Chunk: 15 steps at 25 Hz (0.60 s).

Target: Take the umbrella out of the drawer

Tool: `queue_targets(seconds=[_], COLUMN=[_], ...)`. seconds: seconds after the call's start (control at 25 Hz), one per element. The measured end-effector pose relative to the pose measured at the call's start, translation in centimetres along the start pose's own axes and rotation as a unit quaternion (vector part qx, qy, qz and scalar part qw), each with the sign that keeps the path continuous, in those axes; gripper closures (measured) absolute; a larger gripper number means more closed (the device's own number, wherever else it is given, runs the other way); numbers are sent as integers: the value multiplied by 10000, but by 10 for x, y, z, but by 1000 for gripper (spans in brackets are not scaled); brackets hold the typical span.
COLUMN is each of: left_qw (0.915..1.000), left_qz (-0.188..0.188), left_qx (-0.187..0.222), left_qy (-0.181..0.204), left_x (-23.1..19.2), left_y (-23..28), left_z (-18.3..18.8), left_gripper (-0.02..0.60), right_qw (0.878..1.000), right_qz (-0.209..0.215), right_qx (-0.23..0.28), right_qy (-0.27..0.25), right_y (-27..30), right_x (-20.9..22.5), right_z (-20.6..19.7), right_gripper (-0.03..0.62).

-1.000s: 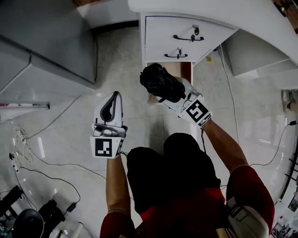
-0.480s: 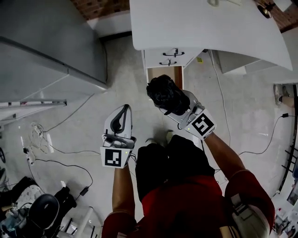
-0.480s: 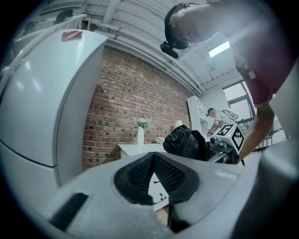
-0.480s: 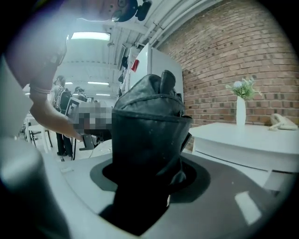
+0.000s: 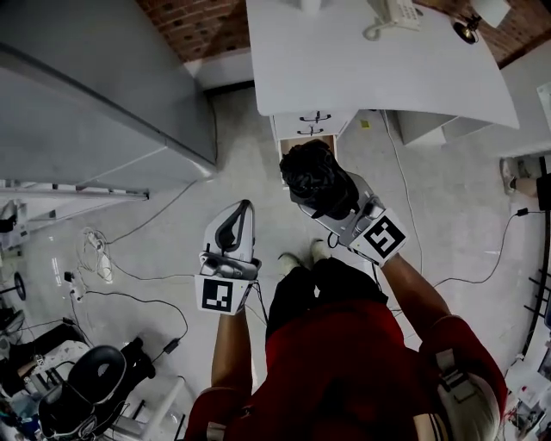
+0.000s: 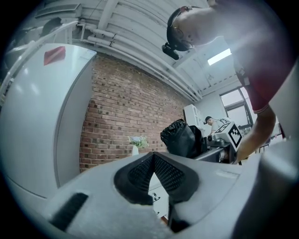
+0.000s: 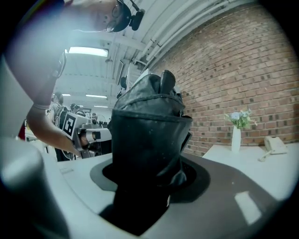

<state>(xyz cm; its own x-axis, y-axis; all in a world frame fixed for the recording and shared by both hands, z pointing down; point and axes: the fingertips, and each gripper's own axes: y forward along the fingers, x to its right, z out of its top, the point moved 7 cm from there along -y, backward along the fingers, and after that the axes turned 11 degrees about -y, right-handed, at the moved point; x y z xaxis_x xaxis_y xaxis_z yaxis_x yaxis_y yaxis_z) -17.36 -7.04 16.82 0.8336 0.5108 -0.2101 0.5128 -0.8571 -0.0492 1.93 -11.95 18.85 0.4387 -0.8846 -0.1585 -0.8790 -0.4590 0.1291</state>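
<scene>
A folded black umbrella (image 5: pixel 317 178) in its black sleeve sticks out of my right gripper (image 5: pixel 337 205), whose jaws are shut on it. In the right gripper view the umbrella (image 7: pixel 149 126) fills the middle and rises from between the jaws. Far below, the bottom drawer (image 5: pixel 307 145) of the white desk (image 5: pixel 370 69) stands pulled out. My left gripper (image 5: pixel 244 208) hangs to the left of the umbrella, shut, with nothing held; its pads (image 6: pixel 168 170) meet at the tips. From the left gripper view the umbrella (image 6: pixel 180 139) shows off to the right.
A large grey cabinet (image 5: pixel 95 95) stands at the left. Cables (image 5: pixel 138 237) trail over the floor, and a black chair base (image 5: pixel 77 396) sits at the lower left. A telephone (image 5: pixel 392 13) is on the desk. A vase with flowers (image 7: pixel 237 133) stands before the brick wall.
Both grippers and the head have risen well above the floor. The umbrella has gone up with the right gripper, away from the open drawer, and the desk top has come into view.
</scene>
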Motion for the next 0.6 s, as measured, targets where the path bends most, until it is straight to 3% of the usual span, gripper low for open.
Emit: queue_targets(seconds=[0.2,0.36,0.6], left_qw=[9999,9997,9993], left_qz=[-107,-127,-74], left_qx=[101,158,291], left_qy=[75,111,205], left_x=[18,22,61], left_y=[-3,-10,-30], left_z=[40,60,76], left_gripper=[578,578,578], right_qw=[9991,9984,9973], right_qz=[-61,-45,-141], right_qx=[368,431,670], right_qy=[200,352,251], right_y=[-13,-21,-71], right_x=[-1,-5,-18], right_z=[48,67,86], right_gripper=[327,327,327])
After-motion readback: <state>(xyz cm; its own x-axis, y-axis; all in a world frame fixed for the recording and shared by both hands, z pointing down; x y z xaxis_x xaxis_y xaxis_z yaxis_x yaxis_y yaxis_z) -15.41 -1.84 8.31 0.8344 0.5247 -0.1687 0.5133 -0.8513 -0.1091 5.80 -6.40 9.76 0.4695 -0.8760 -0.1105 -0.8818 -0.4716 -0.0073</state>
